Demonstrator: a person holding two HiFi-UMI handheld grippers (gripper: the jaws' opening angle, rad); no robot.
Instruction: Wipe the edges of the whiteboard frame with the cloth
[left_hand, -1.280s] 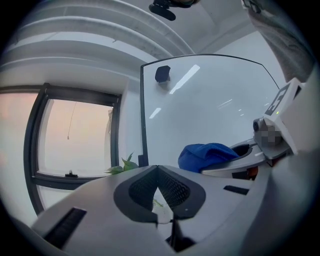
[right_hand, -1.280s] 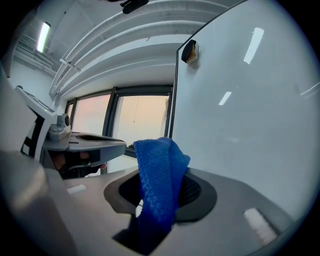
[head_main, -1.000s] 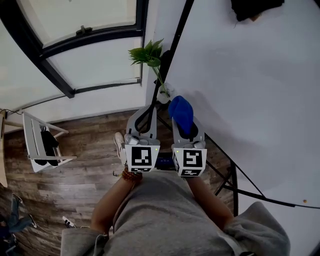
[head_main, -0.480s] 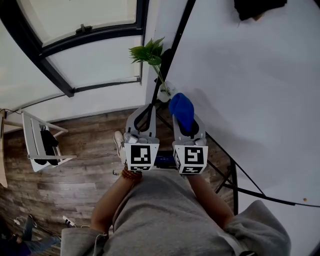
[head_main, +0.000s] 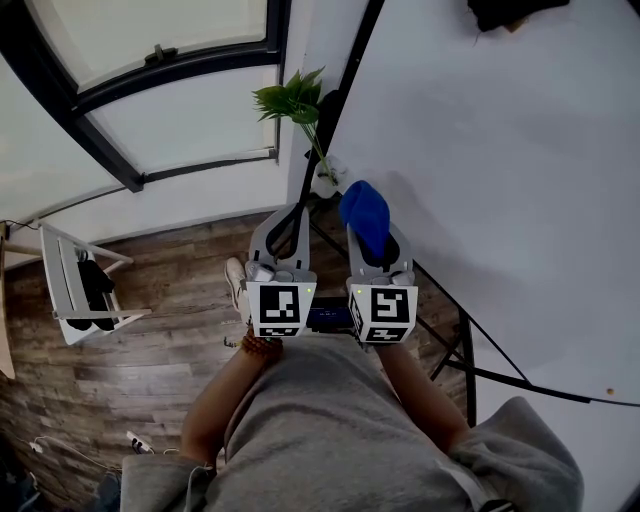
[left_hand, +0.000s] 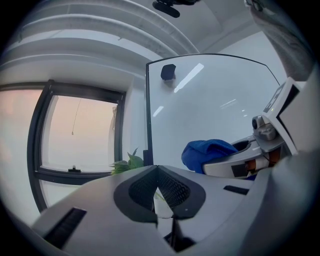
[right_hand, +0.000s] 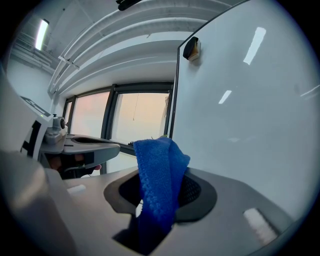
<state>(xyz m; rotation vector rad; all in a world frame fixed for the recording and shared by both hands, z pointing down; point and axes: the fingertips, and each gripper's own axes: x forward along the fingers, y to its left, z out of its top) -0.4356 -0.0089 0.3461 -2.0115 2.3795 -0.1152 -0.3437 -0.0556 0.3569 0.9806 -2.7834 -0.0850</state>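
A blue cloth (head_main: 364, 216) (right_hand: 159, 185) (left_hand: 207, 152) is clamped in my right gripper (head_main: 368, 232) (right_hand: 162, 192), sticking up past its tips. The whiteboard (head_main: 510, 180) stands to the right, and its black left frame edge (head_main: 352, 70) (right_hand: 177, 95) (left_hand: 147, 110) lies just beyond the cloth, apart from it. Beside the right one, my left gripper (head_main: 287, 228) (left_hand: 158, 184) is shut with nothing in it. A black eraser (head_main: 510, 14) (right_hand: 192, 48) (left_hand: 168, 72) sticks to the board near its top.
A potted green plant (head_main: 300, 105) (left_hand: 127, 164) stands at the foot of the board's frame. A dark-framed window (head_main: 160, 70) fills the wall on the left. A white rack (head_main: 80, 290) stands on the wooden floor (head_main: 160, 330). The board's black stand legs (head_main: 470, 370) reach out at right.
Both grippers have drifted slightly up and forward toward the board's left frame edge. The cloth stays held.
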